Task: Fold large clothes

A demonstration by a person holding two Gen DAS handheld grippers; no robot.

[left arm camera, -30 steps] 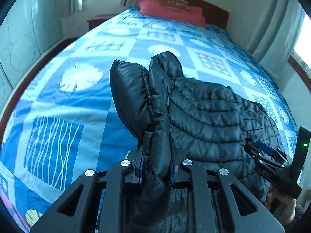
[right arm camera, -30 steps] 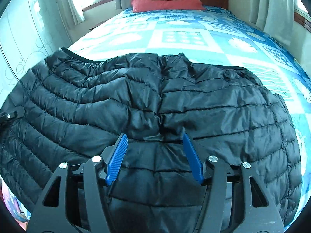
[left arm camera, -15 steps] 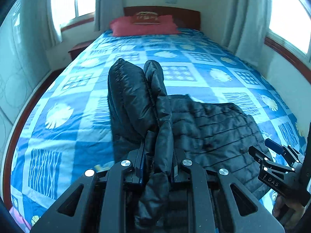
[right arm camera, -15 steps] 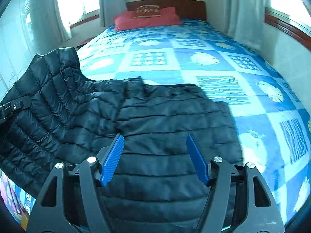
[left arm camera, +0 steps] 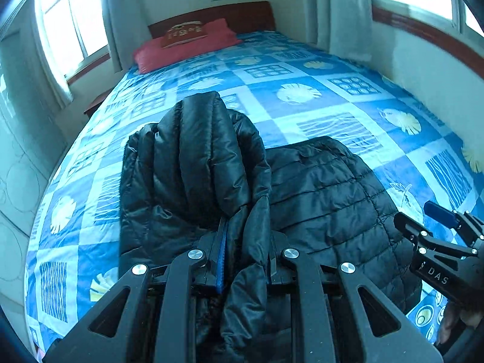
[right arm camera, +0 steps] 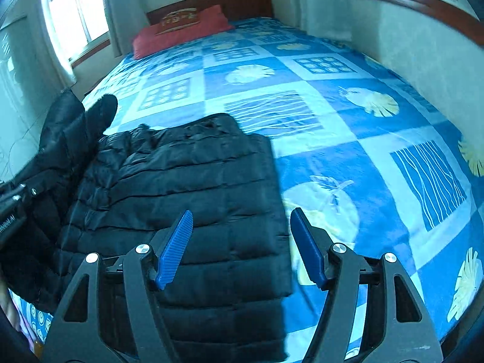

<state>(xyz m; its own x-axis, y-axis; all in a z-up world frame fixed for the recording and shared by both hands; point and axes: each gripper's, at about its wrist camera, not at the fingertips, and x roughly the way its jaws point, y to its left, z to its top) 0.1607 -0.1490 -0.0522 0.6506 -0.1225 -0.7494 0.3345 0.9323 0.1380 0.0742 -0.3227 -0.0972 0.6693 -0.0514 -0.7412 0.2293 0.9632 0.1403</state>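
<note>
While L gripper (left arm camera: 245, 260) pinches jacket (left arm camera: 326, 193) edge, R gripper (right arm camera: 242, 248) gapes.

so the left gripper (left arm camera: 245, 260) is clamped tight on a bunched fold of the black puffer jacket (left arm camera: 317, 196), lifting a sleeve-like part up while the rest lies flat near the foot edge of the bed (left arm camera: 302, 69). right gripper (left arm camera: 435, 227) sits by the jacket's right side, red pillow (left arm camera: 184, 42) at the headboard end

The black quilted puffer jacket (left arm camera: 320, 193) lies partly folded on the blue patterned bedspread, its body flat, one bunched section lifted upright at its left.
</note>
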